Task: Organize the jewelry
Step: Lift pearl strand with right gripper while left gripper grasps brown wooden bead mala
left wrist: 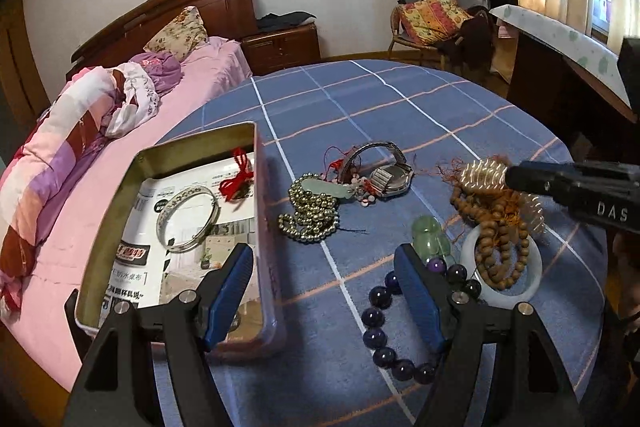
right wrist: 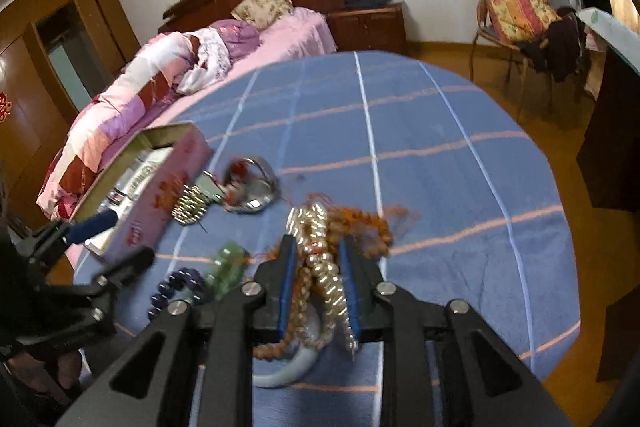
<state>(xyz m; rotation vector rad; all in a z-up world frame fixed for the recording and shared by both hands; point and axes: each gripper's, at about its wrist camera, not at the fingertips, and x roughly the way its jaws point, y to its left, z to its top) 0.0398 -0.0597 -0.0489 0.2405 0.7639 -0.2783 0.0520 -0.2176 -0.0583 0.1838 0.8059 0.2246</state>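
An open metal tin (left wrist: 256, 163) on the blue checked table holds a silver bangle (left wrist: 188, 219) and a red knot charm (left wrist: 238, 179). My left gripper (left wrist: 324, 263) is open and empty, one finger over the tin, the other by a dark purple bead bracelet (left wrist: 378, 339). My right gripper (right wrist: 318, 247) is shut on a gold coiled bracelet (right wrist: 326, 275), also seen in the left wrist view (left wrist: 482, 173), tangled with brown wooden beads (left wrist: 496, 239). A white jade bangle (left wrist: 532, 279) lies under the beads. A green jade piece (left wrist: 430, 235), metallic beads (left wrist: 314, 215) and a watch (left wrist: 390, 171) lie mid-table.
The tin's pink side (right wrist: 160, 195) and my left gripper's finger (right wrist: 92, 225) show at left in the right wrist view. A pink bed (left wrist: 100, 147) is left of the table, a chair (left wrist: 432, 23) behind it and a dark desk (left wrist: 560, 83) at right.
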